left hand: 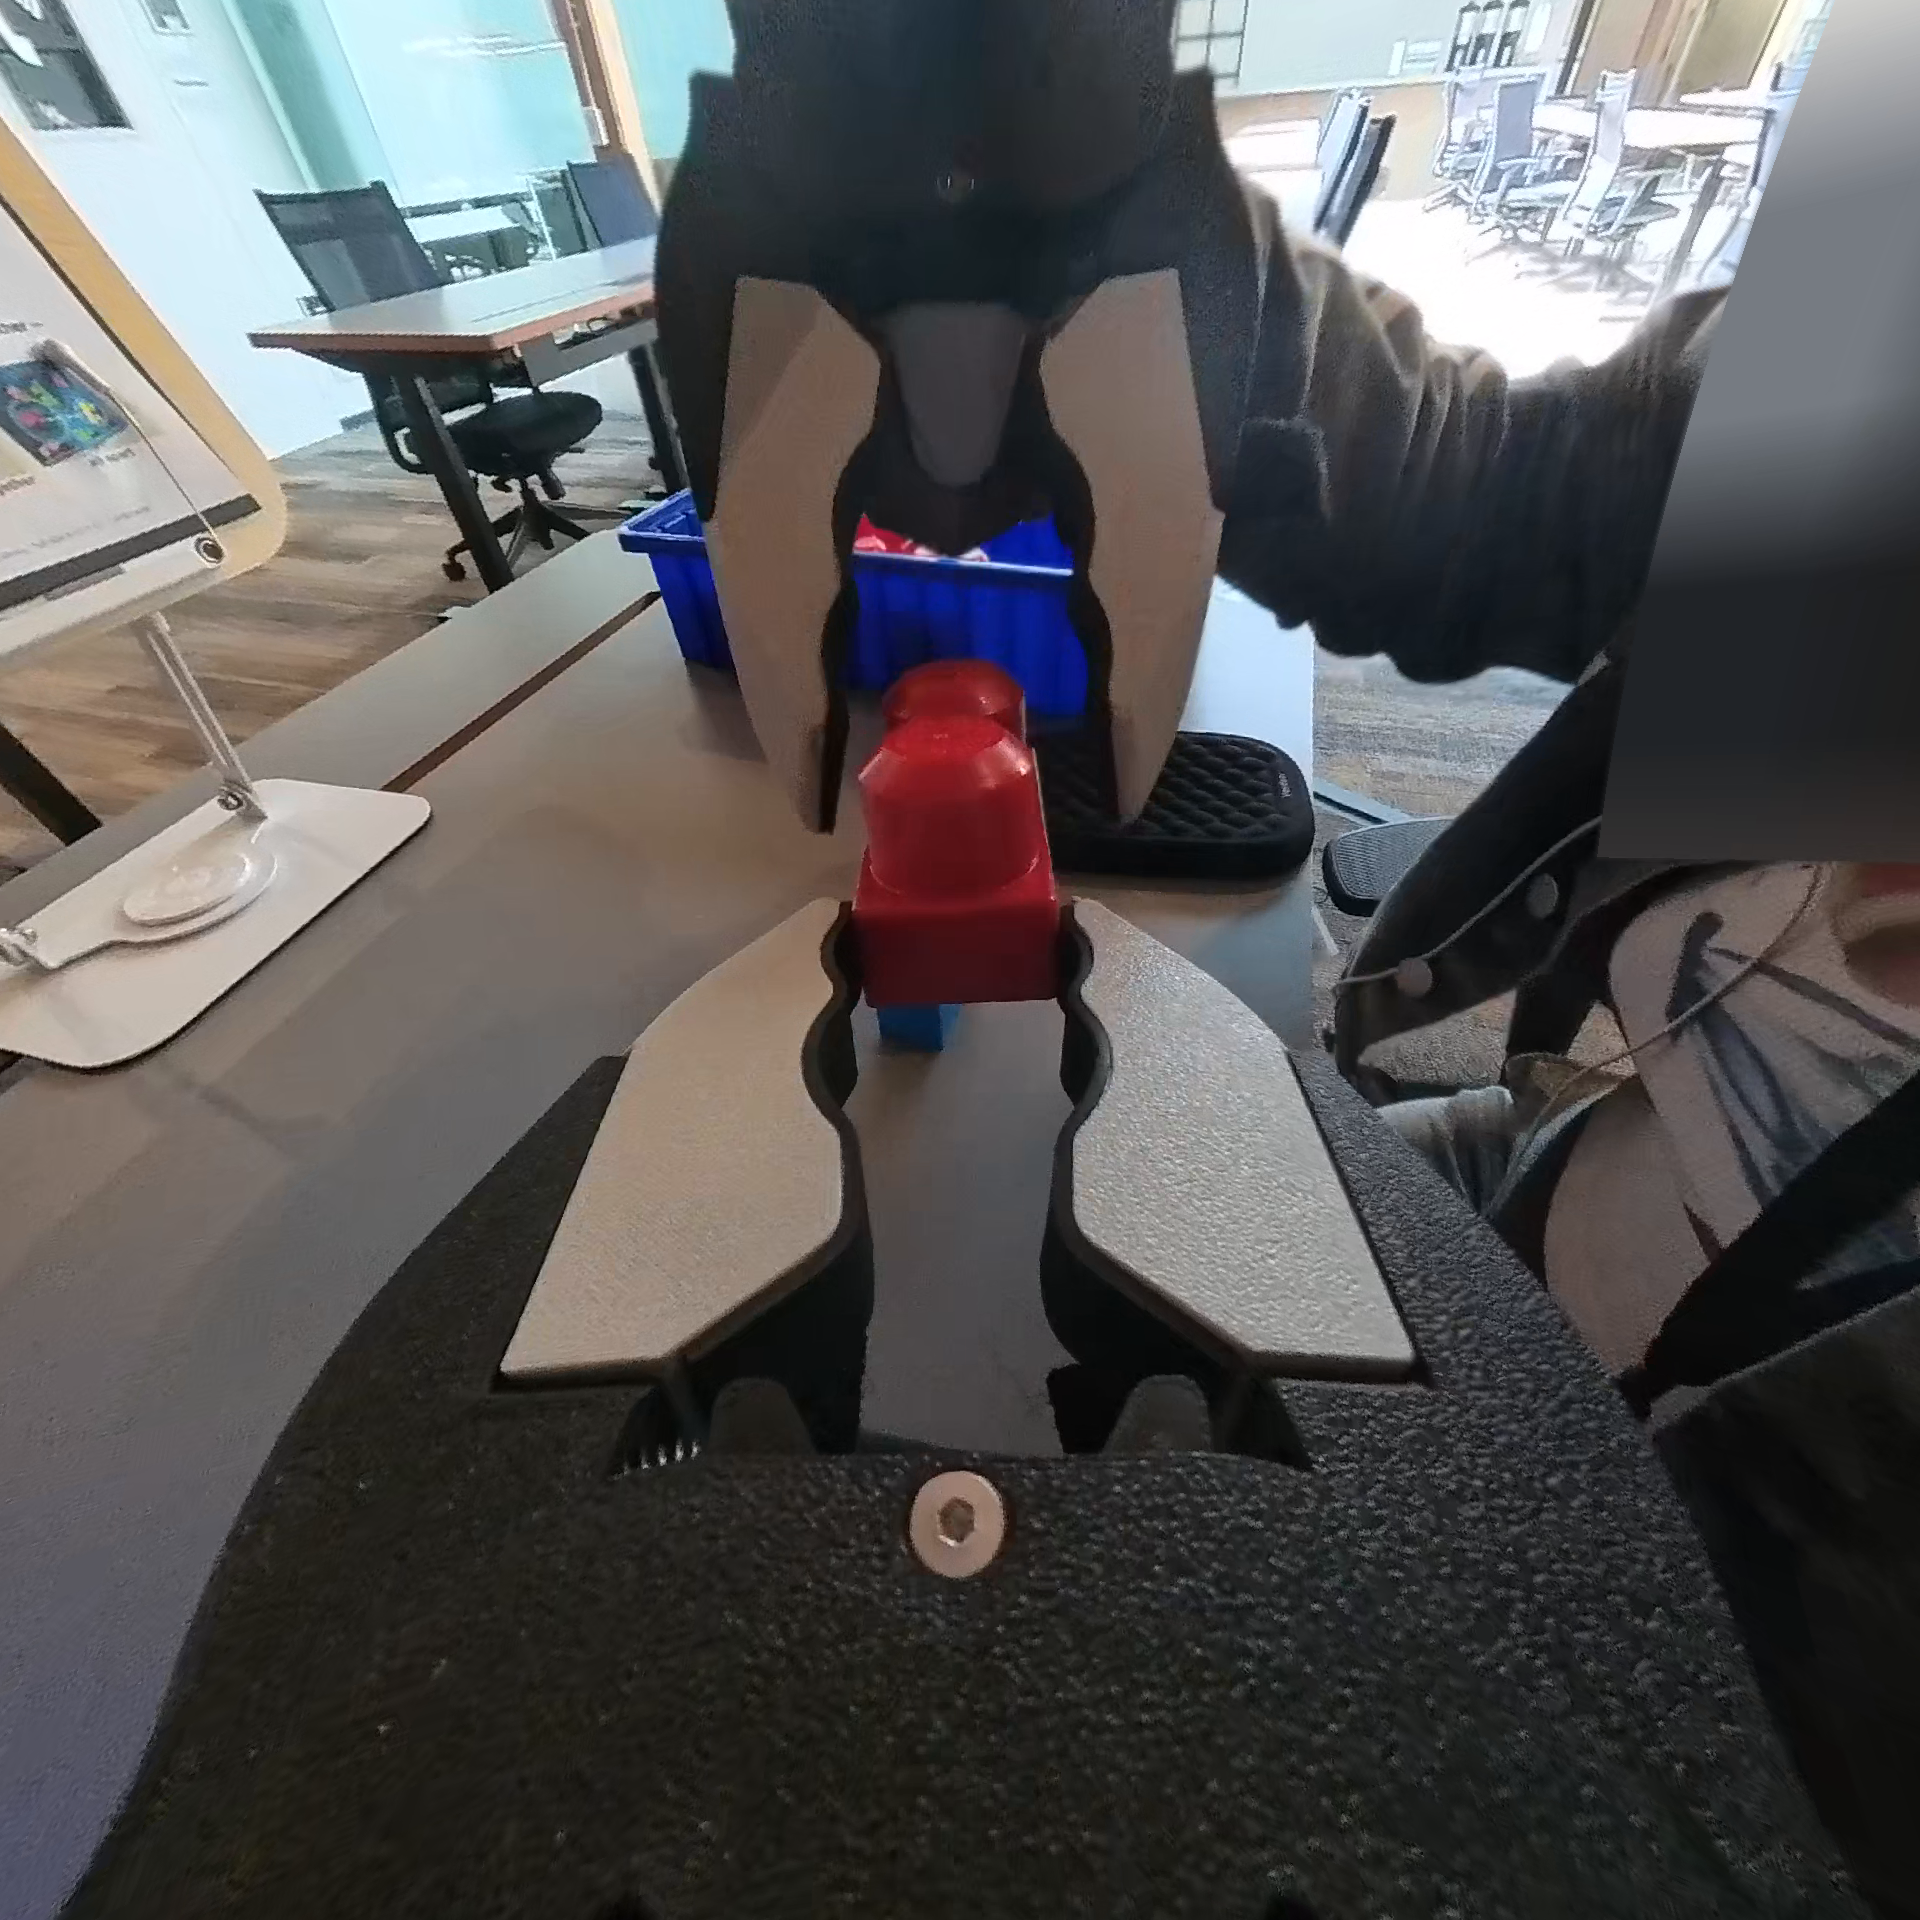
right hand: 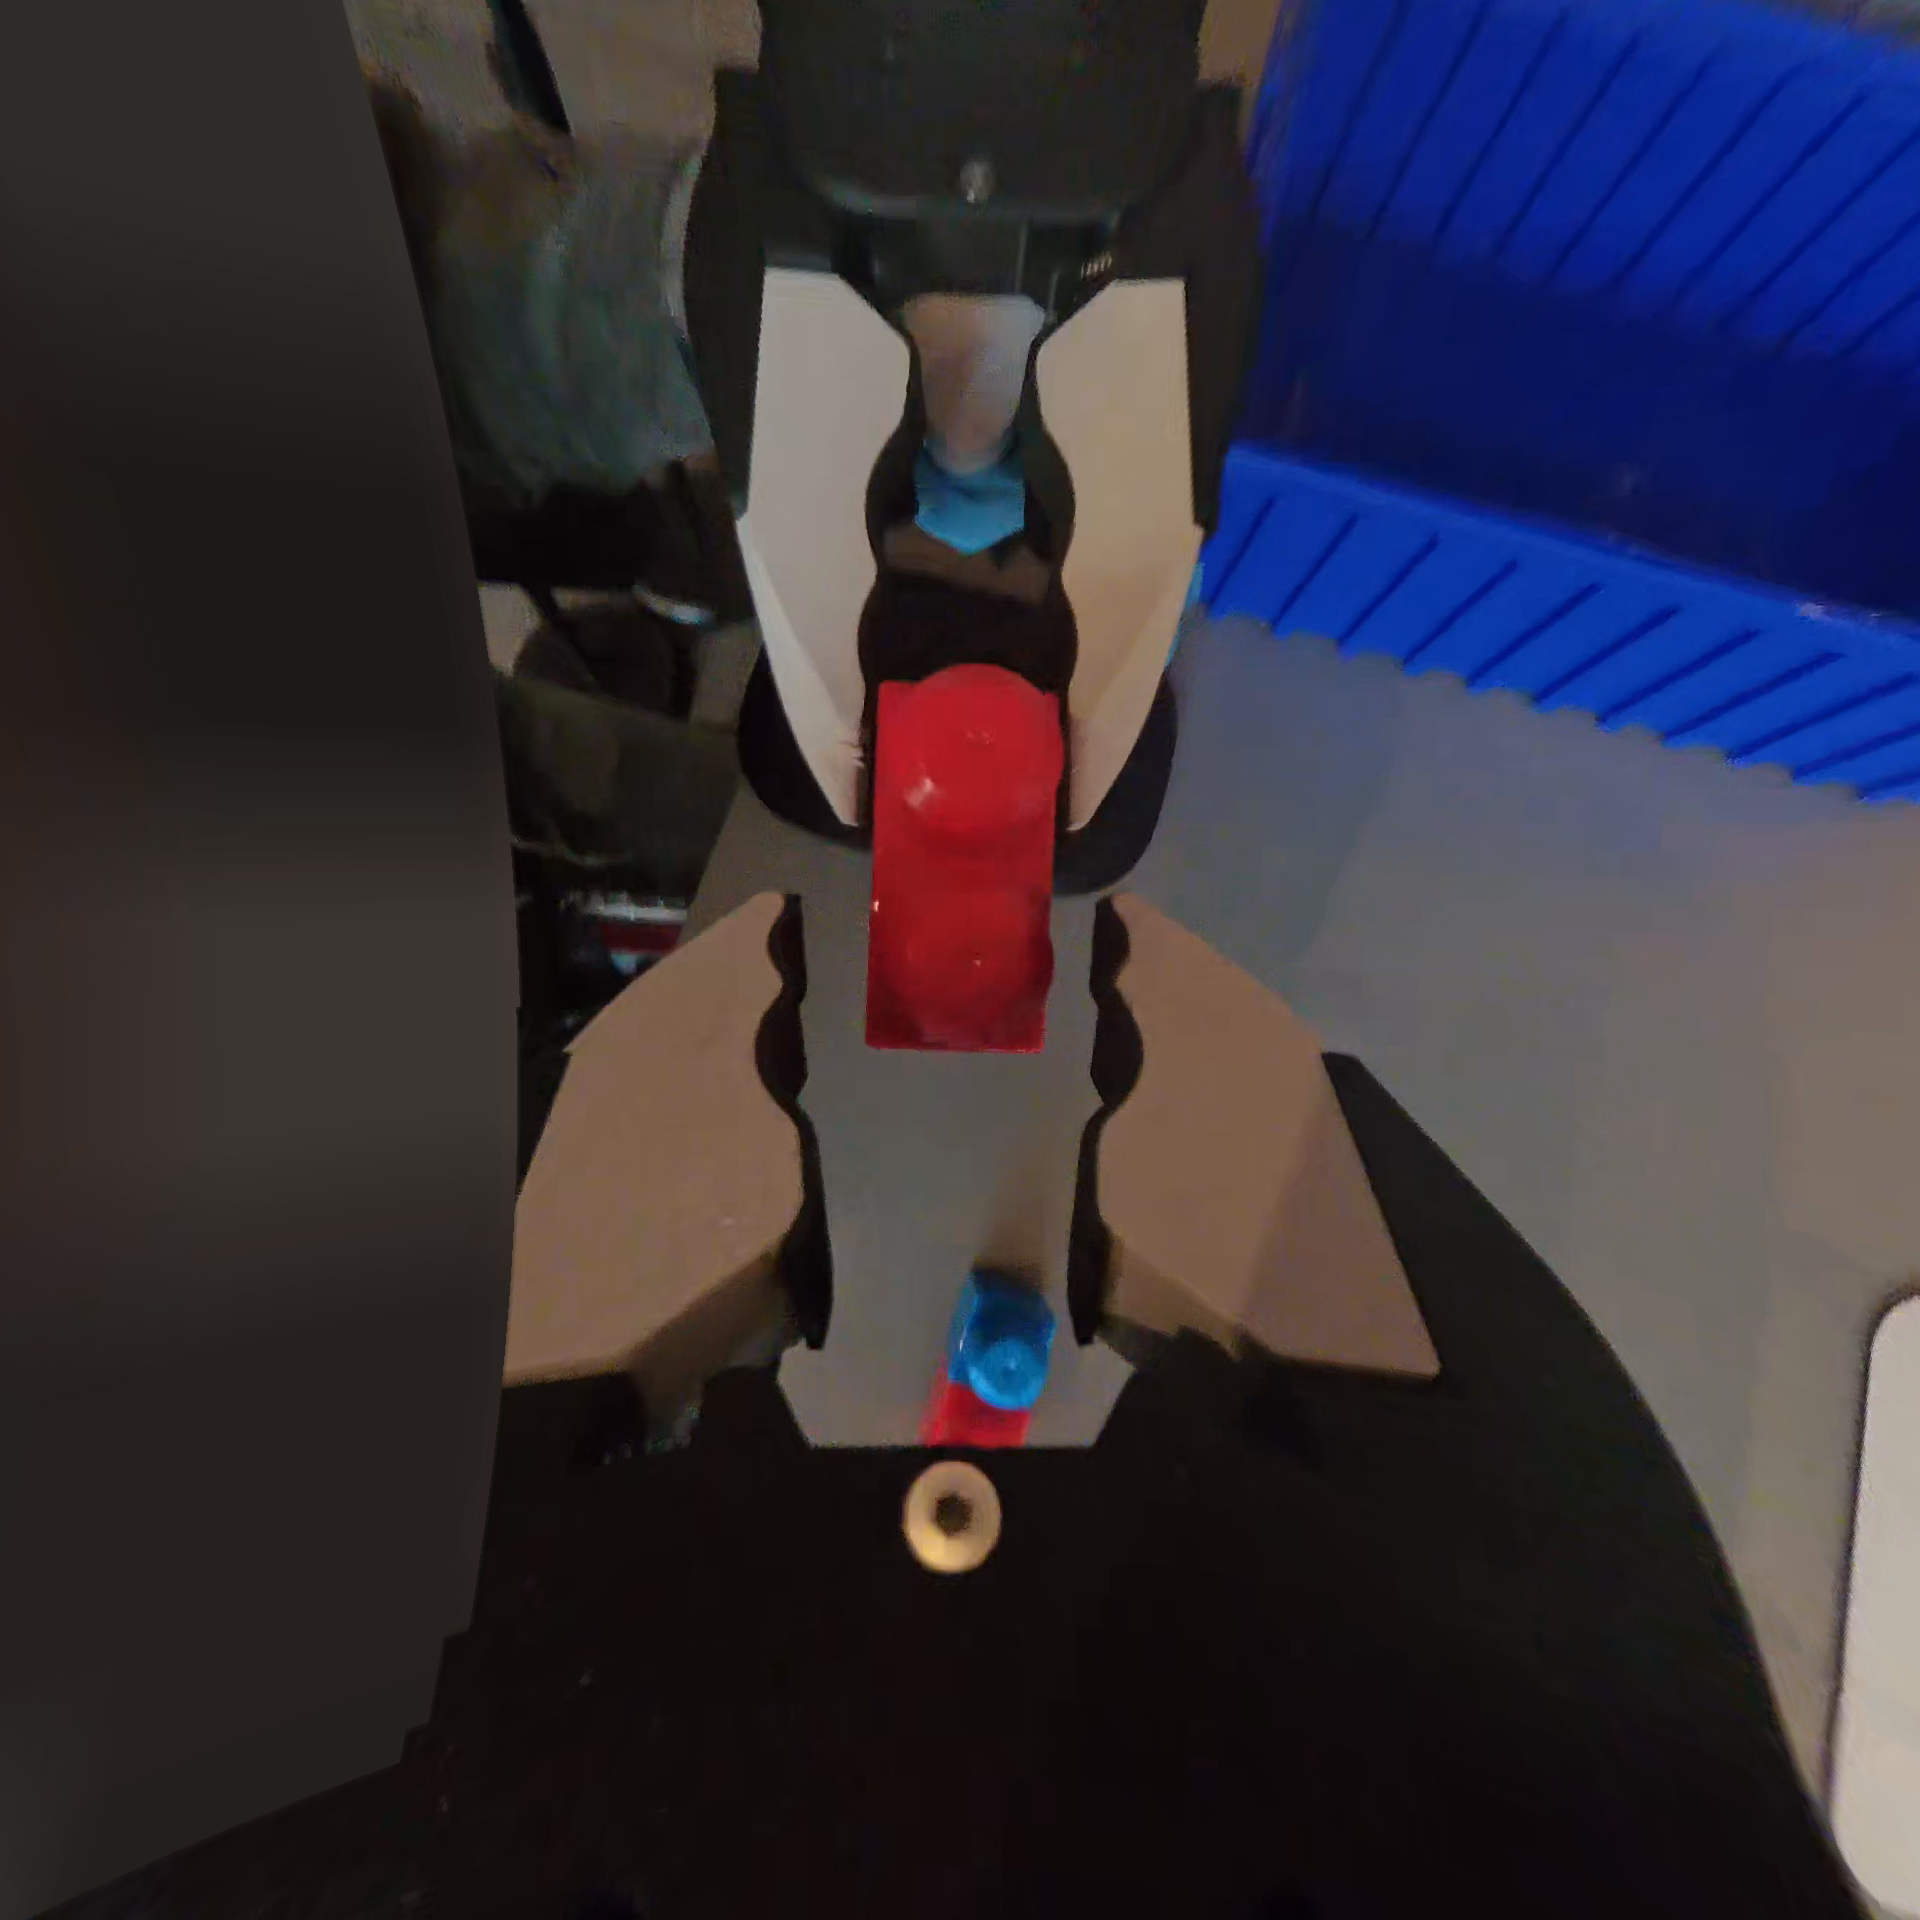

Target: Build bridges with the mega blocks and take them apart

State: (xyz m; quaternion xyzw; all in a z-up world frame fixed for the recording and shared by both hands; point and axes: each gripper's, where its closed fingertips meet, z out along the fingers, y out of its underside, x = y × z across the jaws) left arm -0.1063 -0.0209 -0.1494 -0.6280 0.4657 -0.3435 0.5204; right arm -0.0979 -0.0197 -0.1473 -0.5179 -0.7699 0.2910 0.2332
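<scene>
- Left wrist view: left gripper point(left hand: 961, 940) has its jaws pinching the near end of the red two-stud plastic mega block point(left hand: 951, 862) by its side walls. Block held level above the grey bench point(left hand: 416, 1039), with a small blue plastic block point(left hand: 916, 1023) under its near end; whether they are joined, cannot tell.
- Same view: right gripper point(left hand: 971, 800) points at the block's far end, jaws spread wider than the block, tips either side of the far stud. Blue ribbed plastic bin point(left hand: 966, 613) sits toward the far bench edge.
- Right wrist view: right gripper point(right hand: 951, 920) jaws spread, red block between the tips, no contact visible. A small blue-on-red block stack point(right hand: 992, 1371) lies on the bench below.
- Judgement: keep the left pinch firm and level; centre the right jaws on the side walls before closing, then pull straight, not twisting.
</scene>
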